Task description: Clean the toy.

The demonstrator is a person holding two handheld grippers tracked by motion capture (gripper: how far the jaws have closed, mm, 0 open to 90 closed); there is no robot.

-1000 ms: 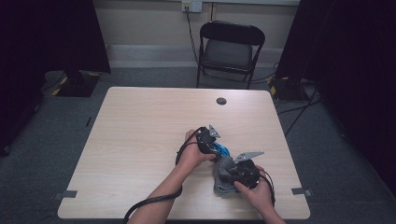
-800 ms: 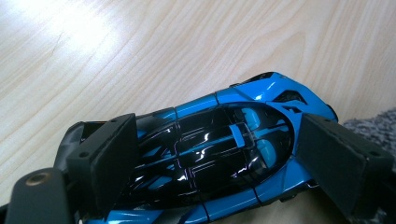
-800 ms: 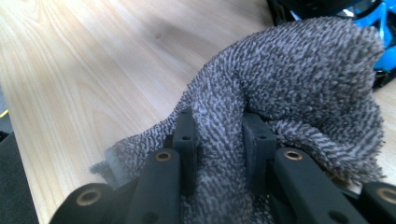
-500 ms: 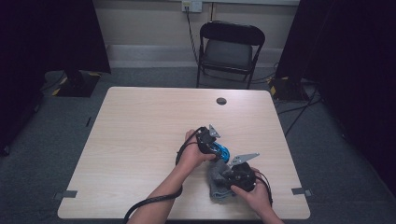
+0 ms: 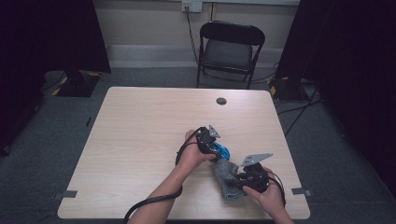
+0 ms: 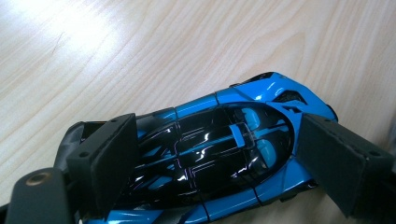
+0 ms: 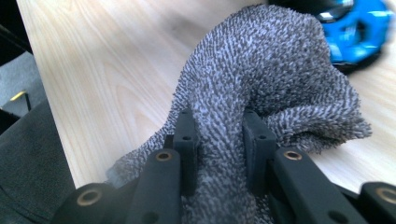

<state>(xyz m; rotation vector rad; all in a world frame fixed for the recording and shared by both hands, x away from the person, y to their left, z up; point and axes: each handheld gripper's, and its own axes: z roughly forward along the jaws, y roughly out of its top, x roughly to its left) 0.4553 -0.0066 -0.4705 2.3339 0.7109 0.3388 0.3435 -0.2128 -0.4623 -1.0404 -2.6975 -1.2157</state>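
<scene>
A blue and black toy car point(image 6: 224, 149) lies on the wooden table, clamped across its body by my left gripper point(image 6: 233, 158). In the high view that car point(image 5: 221, 151) sits right of centre, with my left gripper point(image 5: 212, 145) over it. A grey terry cloth point(image 7: 275, 79) is bunched up and pinched between the jaws of my right gripper point(image 7: 219, 140). The cloth point(image 5: 226, 179) hangs in front of the car in the high view, with my right gripper point(image 5: 243, 179) shut on it near the table's front right. Part of the car point(image 7: 355, 32) shows beyond the cloth.
The light wood table point(image 5: 140, 140) has a round cable hole point(image 5: 221, 101) near its far edge. A black folding chair point(image 5: 231, 49) stands behind the table. Cables trail from both grippers over the front edge.
My right gripper has shifted with the grey cloth, slightly lifted beside the car. The left gripper and the car have stayed put.
</scene>
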